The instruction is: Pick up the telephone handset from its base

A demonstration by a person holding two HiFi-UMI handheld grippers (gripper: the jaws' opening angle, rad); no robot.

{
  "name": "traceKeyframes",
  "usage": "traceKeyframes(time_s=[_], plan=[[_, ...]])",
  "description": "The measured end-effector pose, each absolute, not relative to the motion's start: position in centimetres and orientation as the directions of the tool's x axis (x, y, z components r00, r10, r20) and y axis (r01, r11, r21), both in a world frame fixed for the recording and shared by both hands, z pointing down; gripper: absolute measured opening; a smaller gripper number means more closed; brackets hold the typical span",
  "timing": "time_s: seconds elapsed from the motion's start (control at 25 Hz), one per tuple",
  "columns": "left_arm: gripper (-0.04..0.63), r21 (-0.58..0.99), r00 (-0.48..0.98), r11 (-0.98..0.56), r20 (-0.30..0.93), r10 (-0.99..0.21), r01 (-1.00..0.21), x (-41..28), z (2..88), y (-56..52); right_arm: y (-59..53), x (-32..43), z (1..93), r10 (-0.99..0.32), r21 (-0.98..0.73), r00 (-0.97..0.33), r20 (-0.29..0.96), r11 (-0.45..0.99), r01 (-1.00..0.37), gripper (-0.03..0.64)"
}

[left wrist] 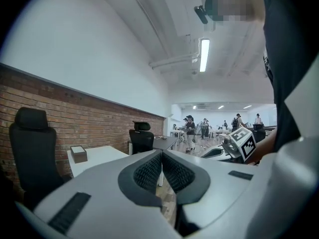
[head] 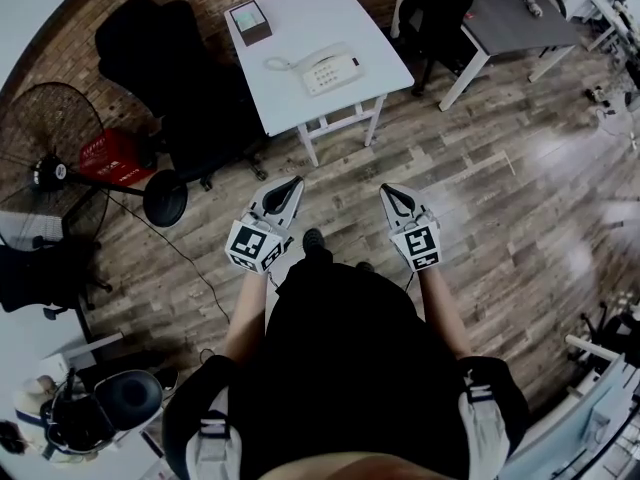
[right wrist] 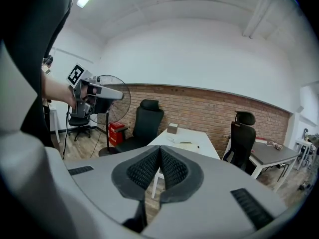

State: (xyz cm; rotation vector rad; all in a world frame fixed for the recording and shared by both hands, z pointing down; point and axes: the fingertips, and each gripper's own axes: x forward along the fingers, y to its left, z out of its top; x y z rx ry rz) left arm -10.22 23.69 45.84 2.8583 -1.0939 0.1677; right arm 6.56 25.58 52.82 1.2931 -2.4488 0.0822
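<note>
Telephone handset (head: 316, 76) appears to rest on its base, though at this range it is hard to tell it from the white set. The telephone lies on the white worktop (head: 300, 13) well ahead of the person, with open wooden floor (head: 480, 198) between. The task looks barely begun: the approach, the reach and the lift are all left to do.

The left gripper (head: 290, 184) and right gripper (head: 390, 192) are held out in front of the body, well apart from the worktop. Both have their fingers (left wrist: 147, 174) clenched together with nothing between them.

By count:
- one telephone
- one small brown box (head: 250, 21) on the same worktop
- two grippers
- two black office chairs (head: 150, 43)
- one grey desk (head: 510, 18) to the right
- one standing fan (head: 50, 168)
- one red crate (head: 115, 156)
</note>
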Motion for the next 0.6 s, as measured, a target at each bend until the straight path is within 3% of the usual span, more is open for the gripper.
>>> traceKeyframes(time_s=[0.6], plan=[[0.02, 0.08, 0.796, -0.794, 0.135, -0.59, -0.603, -12.2, 47.3, 16.4, 20.1, 4.3, 54.1, -0.804, 0.121, -0.438, 0.402, 0.521, -0.845, -0.002]])
